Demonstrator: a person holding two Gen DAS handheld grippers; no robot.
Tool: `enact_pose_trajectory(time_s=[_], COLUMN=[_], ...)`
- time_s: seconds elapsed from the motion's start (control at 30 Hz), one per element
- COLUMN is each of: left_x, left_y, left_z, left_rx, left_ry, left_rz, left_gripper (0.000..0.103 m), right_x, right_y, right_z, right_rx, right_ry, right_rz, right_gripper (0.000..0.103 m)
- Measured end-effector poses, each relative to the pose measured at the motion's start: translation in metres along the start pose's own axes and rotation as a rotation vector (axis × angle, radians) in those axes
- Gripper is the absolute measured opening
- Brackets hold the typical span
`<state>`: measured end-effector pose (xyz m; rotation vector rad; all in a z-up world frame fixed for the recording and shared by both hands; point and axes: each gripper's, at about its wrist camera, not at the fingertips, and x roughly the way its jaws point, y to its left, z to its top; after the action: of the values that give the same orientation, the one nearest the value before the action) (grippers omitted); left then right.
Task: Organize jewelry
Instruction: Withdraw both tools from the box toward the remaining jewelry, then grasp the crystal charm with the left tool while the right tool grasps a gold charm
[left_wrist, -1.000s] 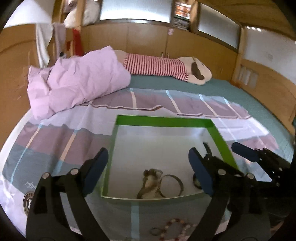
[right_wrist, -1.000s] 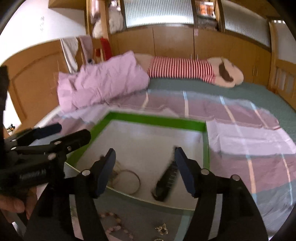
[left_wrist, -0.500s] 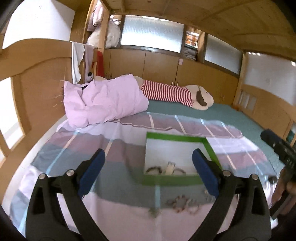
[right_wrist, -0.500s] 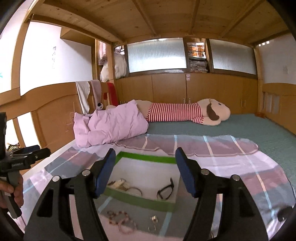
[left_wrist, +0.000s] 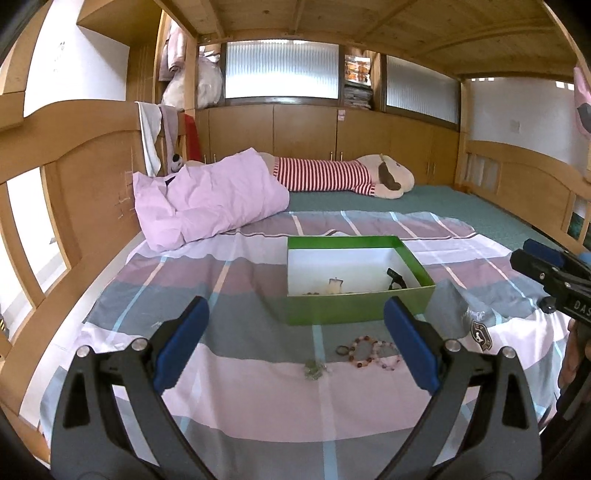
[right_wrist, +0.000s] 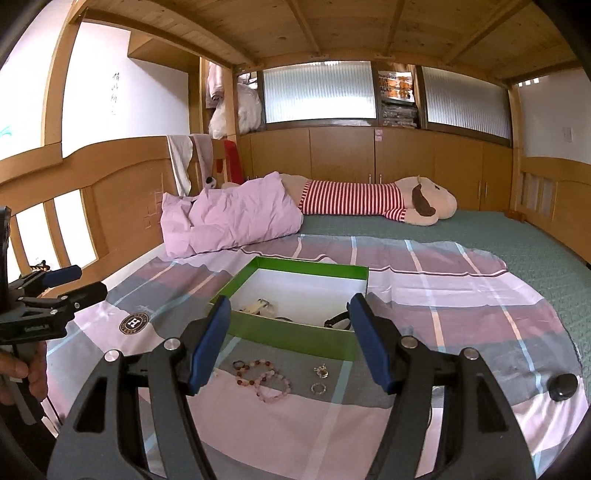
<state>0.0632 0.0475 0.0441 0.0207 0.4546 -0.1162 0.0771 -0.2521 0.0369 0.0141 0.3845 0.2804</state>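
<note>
**Both grippers pulled back from the box, jaws empty**

Since a second ago both grippers have backed away from the green box (left_wrist: 360, 305), which filled the lower view then and now sits small on the bedspread ahead of me. It is open-topped, with white inner walls. Inside I can make out a pale piece of jewellery (left_wrist: 334, 285) near the front wall and a dark item (left_wrist: 396, 280) towards the right side; a few more small pieces lie along the front wall, too small to tell apart.

Outside the box, just in front of its near wall, lie beaded bracelets (right_wrist: 263, 377) in pink and reddish tones, touching each other. Beside them are a small ring (right_wrist: 318, 388) and a small metallic charm (right_wrist: 321, 370), apart from the beads. A black round knob (right_wrist: 562, 386) rests on the spread far to the right.

My left gripper (left_wrist: 295, 345) is released, its jaws spread wide with nothing between them. My right gripper (right_wrist: 290, 345) is also open and empty, its jaws standing narrower. Each shows at the edge of the other's view, held in a hand (right_wrist: 22, 373).

Bare plaid bedspread (left_wrist: 229, 398) lies all around the box and beads. A pink duvet (left_wrist: 214, 199) and striped plush toy (right_wrist: 373, 201) lie well behind, and wooden rails (right_wrist: 122, 199) edge the bed.
</note>
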Motion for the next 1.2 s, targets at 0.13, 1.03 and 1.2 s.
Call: enact_pose_trajectory(time_s=[0.13,1.03,1.2], left_x=[0.002,0.176,0.198], left_y=[0.004,-0.027,-0.024], left_z=[0.000,-0.102,-0.116], left_rx=[-0.023,0.101,0.083], left_ry=[0.005,0.395,0.458], left_rz=[0.007,0.021,0.021], left_gripper=[0.095,0.053,0.047], right_x=[0.002,0.089,0.130], right_y=[0.001,-0.028,-0.036], right_z=[-0.002,-0.038,-0.056], right_rx=[0.009,0.047,0.027], right_ry=[0.007,0.223,0.321], right_rz=[-0.003,-0.074,-0.084], right_gripper=[0.066,0.066,0.058])
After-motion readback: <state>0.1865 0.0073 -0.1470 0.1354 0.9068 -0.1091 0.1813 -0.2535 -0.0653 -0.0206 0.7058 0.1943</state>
